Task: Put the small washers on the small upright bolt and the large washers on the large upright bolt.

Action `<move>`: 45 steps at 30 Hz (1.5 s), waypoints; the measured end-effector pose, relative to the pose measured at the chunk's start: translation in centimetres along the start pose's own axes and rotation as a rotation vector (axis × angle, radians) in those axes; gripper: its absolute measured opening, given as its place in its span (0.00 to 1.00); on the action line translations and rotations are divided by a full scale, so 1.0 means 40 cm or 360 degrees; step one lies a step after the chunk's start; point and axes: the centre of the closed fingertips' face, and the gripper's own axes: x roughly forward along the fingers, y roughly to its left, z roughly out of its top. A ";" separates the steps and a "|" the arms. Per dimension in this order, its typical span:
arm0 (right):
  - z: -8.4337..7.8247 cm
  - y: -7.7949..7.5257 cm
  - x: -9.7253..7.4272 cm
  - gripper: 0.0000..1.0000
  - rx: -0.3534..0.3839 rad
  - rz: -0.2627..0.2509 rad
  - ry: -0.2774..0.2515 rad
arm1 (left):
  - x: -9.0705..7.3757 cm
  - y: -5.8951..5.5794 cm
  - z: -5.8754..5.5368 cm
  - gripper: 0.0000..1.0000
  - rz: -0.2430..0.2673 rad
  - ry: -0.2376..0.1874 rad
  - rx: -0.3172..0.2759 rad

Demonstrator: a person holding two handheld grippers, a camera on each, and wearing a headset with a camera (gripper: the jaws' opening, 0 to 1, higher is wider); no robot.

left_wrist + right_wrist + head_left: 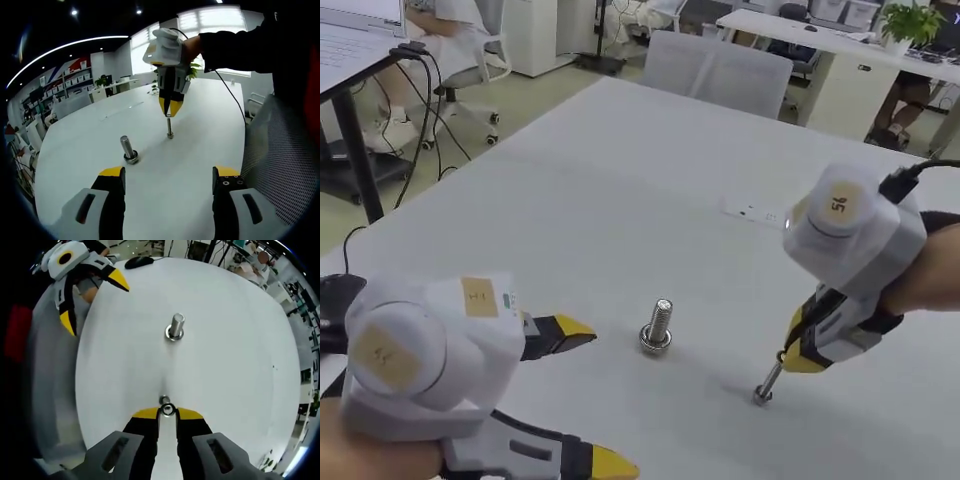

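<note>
At 7 o'clock in the head view, nearest of all, the left tool (pixel 595 396) sits low over the white surface (pixel 620 200). Its yellow-tipped jaws are spread wide with nothing between them. In the left gripper view the same two jaws rise well apart at 6 o'clock, with bare surface in the gap.

Just beyond them, near the middle of the head view, the large bolt (pixel 659 322) stands upright on the surface, thread up. A large washer (pixel 654 346) lies around its foot; how many are stacked there I cannot tell.

At 4 o'clock from the large bolt, and apart from it, the small bolt (pixel 766 383) stands on the surface. It looks slightly tilted in this view. The right tool (pixel 792 360) reaches down onto its top end from 2 o'clock, and in the left gripper view a dark sleeve (pixel 235 45) shows behind it. Its jaws are narrow. In the right gripper view the tips pinch a small washer (pixel 168 409) right at the small bolt's top, and I cannot tell whether the ring is already over the thread. In that view the large bolt stands at 12 o'clock from the tips. The left tool shows at 10 o'clock, with a black mouse (pixel 139 261) beyond it at 11 o'clock.

Farther off in the head view, a white strip (pixel 756 212) lies on the surface at 1 o'clock from the large bolt. A grey chair (pixel 715 65) stands at the far edge, and a potted plant (pixel 910 22) is at 2 o'clock.
</note>
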 end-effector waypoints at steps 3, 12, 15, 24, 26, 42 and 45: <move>0.001 0.001 0.004 0.14 -0.0001 0.0009 -0.0003 | 0.001 0.001 -0.001 0.70 0.0000 0.0003 -0.0002; -0.005 -0.001 0.019 0.14 0.0002 0.0017 0.0003 | 0.003 -0.001 -0.003 0.70 -0.0009 0.0009 -0.0002; -0.002 0.001 0.021 0.14 0.0007 0.0026 -0.0003 | 0.003 -0.001 -0.003 0.70 -0.0009 0.0009 -0.0005; -0.003 0.008 0.038 0.14 -0.0001 0.0046 0.0017 | 0.003 -0.001 -0.005 0.69 -0.0007 0.0011 -0.0007; -0.003 0.008 0.044 0.14 -0.0005 0.0048 0.0018 | 0.004 -0.002 -0.005 0.69 -0.0008 0.0011 -0.0008; -0.023 0.003 0.103 0.14 0.0018 0.0100 0.0057 | 0.004 0.000 -0.008 0.69 0.0000 0.0016 -0.0012; -0.025 0.003 0.111 0.14 0.0024 0.0107 0.0059 | 0.005 0.002 -0.007 0.69 0.0001 0.0016 -0.0012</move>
